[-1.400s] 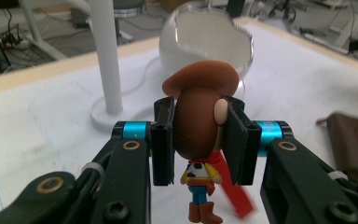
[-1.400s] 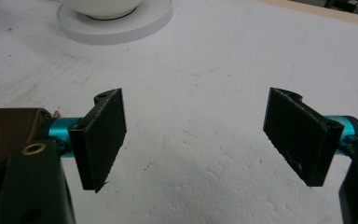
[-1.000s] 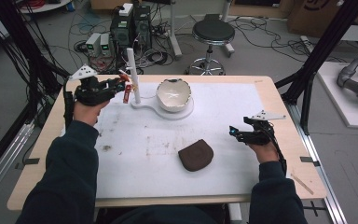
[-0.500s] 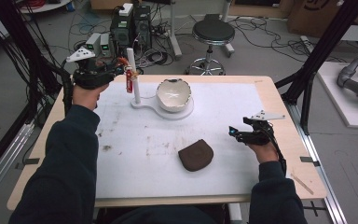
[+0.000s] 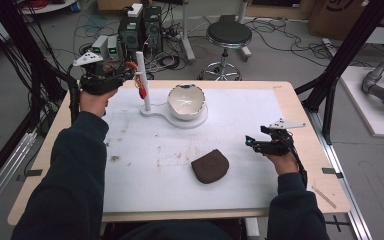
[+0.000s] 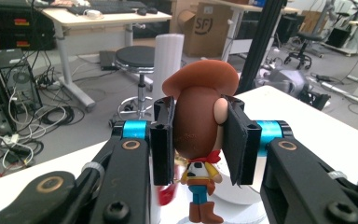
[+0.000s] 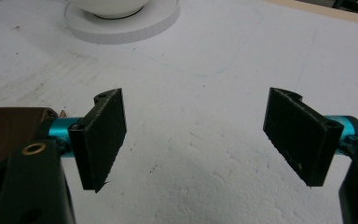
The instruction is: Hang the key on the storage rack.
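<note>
Dark navy long sleeves (image 5: 75, 165) on both forearms, black left gripper (image 6: 198, 142) with flat matte pads, bright blue collars, brass-ringed pivots, hex screws, black right gripper (image 7: 196, 140) alike, grey three-cornered plates on top, black cables trailing.

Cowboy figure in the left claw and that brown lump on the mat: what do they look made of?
The cowboy figure looks like moulded plastic or vinyl: smooth satin surface, solid painted colours, soft sheen on the head. The brown lump looks soft, perhaps leather or fabric: matte, rounded, with a seam-like edge; too small to be sure.
</note>
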The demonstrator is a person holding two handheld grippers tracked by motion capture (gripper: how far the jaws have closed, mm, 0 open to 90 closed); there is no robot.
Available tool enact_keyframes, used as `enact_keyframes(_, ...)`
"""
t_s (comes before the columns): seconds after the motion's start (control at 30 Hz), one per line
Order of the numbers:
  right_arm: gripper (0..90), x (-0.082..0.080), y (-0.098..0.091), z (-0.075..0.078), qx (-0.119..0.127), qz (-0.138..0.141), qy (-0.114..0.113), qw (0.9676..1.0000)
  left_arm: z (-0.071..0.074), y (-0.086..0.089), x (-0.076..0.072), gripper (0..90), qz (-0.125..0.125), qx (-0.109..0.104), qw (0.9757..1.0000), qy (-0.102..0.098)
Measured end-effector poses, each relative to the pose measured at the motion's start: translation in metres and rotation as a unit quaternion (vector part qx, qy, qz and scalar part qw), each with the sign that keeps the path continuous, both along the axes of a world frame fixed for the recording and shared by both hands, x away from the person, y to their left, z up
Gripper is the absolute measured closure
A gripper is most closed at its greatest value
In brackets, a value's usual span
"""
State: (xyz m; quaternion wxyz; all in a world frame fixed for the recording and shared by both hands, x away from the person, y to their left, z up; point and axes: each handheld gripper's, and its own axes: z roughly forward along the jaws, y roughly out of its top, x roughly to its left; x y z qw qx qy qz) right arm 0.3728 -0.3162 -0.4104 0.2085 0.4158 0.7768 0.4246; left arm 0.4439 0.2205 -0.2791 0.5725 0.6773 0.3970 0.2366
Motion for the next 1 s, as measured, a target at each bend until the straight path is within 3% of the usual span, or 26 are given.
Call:
enact_keyframes(0.33, 21.4, 0.0, 0.001, 0.0, -0.001, 0.001, 0.003, 1.0, -0.001, -0.002, 0.001, 66.3, -0.005, 0.003, 1.0, 0.005)
enact_keyframes(0.53, 21.4, 0.0, 0.0, -0.001, -0.001, 0.002, 0.005, 1.0, -0.008, 0.001, 0.006, 66.2, 0.014, 0.001, 0.9998, 0.013)
enact_keyframes(0.67, 21.4, 0.0, 0.001, -0.001, -0.001, 0.003, 0.006, 1.0, -0.023, 0.011, 0.007, 66.1, 0.039, -0.001, 0.9987, 0.033)
enact_keyframes(0.87, 21.4, 0.0, 0.001, -0.001, -0.002, 0.004, 0.008, 1.0, -0.047, 0.02, -0.001, 65.6, 0.044, 0.014, 0.9972, 0.059)
enact_keyframes(0.9, 21.4, 0.0, 0.001, -0.001, -0.003, 0.004, 0.007, 1.0, -0.057, 0.022, -0.006, 64.1, 0.058, 0.031, 0.9955, 0.069)
enact_keyframes(1.0, 21.4, 0.0, 0.002, -0.001, -0.002, 0.005, 0.007, 1.0, -0.066, 0.025, -0.014, 48.0, 0.067, 0.021, 0.9954, 0.066)
